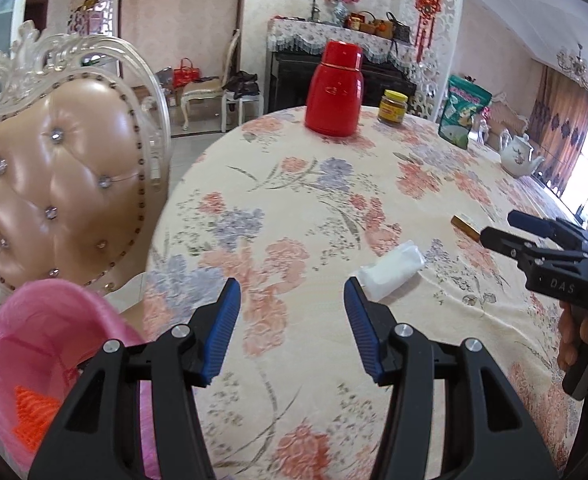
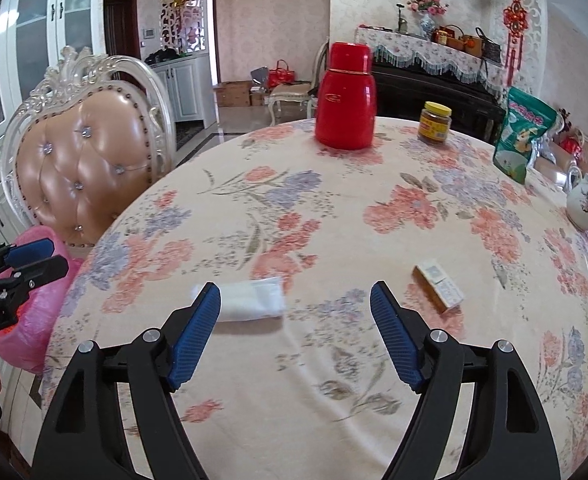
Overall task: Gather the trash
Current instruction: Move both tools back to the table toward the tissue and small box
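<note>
A white crumpled tissue packet point(image 2: 249, 299) lies on the floral tablecloth, just ahead of my right gripper's left finger; it also shows in the left wrist view point(image 1: 392, 270) beside my left gripper's right finger. A small brown and white box point(image 2: 438, 287) lies to its right and also shows in the left wrist view point(image 1: 465, 226). My right gripper point(image 2: 296, 294) is open and empty above the table; it also shows in the left wrist view point(image 1: 498, 226). My left gripper point(image 1: 291, 290) is open and empty. A pink trash bin point(image 1: 41, 364) with something orange inside stands at the table's left edge; it also shows in the right wrist view point(image 2: 33, 320).
A red thermos point(image 2: 346, 98), a yellow-lidded jar point(image 2: 434, 123), a green bag point(image 2: 522, 136) and a white teapot point(image 2: 586, 202) stand on the far side of the round table point(image 2: 334, 400). A padded chair point(image 1: 57, 184) stands at the left.
</note>
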